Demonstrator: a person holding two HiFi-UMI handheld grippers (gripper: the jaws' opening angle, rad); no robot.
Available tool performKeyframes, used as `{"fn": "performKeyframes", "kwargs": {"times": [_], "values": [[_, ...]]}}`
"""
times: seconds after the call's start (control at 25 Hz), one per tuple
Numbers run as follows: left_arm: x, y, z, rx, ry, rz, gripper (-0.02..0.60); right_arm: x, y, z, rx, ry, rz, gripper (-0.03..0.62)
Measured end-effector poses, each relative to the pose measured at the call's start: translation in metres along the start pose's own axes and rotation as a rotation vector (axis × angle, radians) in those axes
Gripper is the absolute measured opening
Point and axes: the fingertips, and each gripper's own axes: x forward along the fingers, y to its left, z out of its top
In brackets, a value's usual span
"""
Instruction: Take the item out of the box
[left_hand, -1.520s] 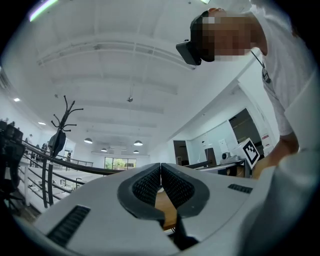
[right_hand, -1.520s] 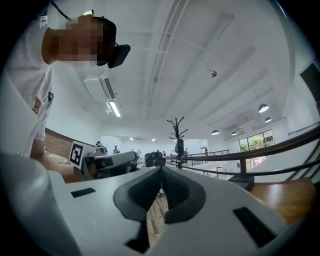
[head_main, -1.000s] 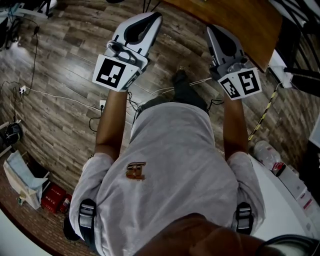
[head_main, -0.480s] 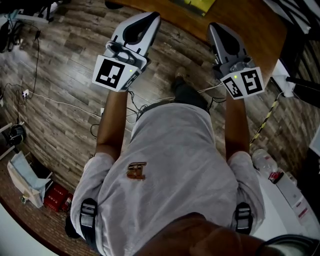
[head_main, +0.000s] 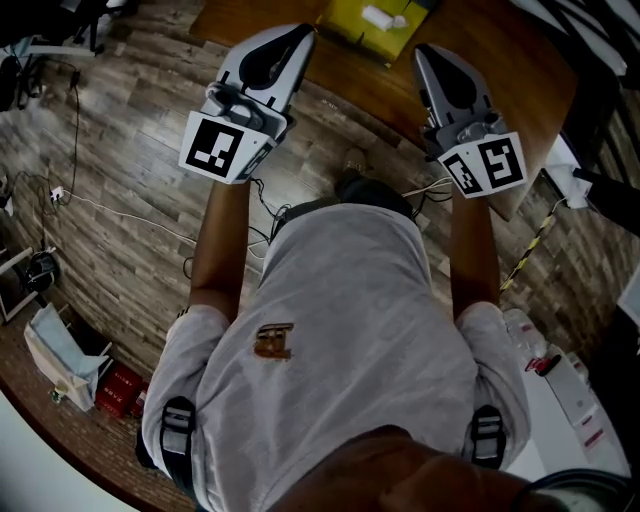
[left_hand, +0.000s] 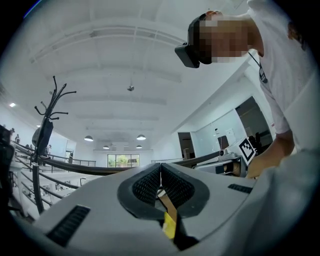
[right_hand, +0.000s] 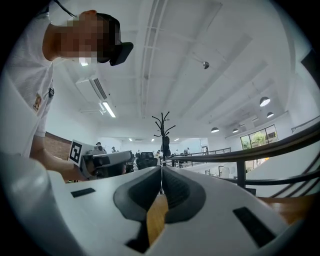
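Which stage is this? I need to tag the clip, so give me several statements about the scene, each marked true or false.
1. A white item lies in the yellow box on the brown table. True.
2. The right gripper holds that item. False: its jaws are shut on nothing.
3. The left gripper is shut and empty. True.
4. The person wears a black shirt. False: the shirt is grey.
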Motion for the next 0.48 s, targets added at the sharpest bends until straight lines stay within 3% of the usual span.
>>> {"fn": "performKeyframes", "kwargs": {"times": [0.24, 0.48], "values": [[0.080, 0.023, -0.028, 0.033, 0.045, -0.023, 0.020, 0.026, -0.072, -0.005, 0.003, 0.011, 0.028, 0.031], [0.132, 0.028, -0.061, 0.090, 0.115, -0.101, 0.020, 0.044, -0.116, -0.013, 0.011, 0.025, 0.047, 0.031]]}}
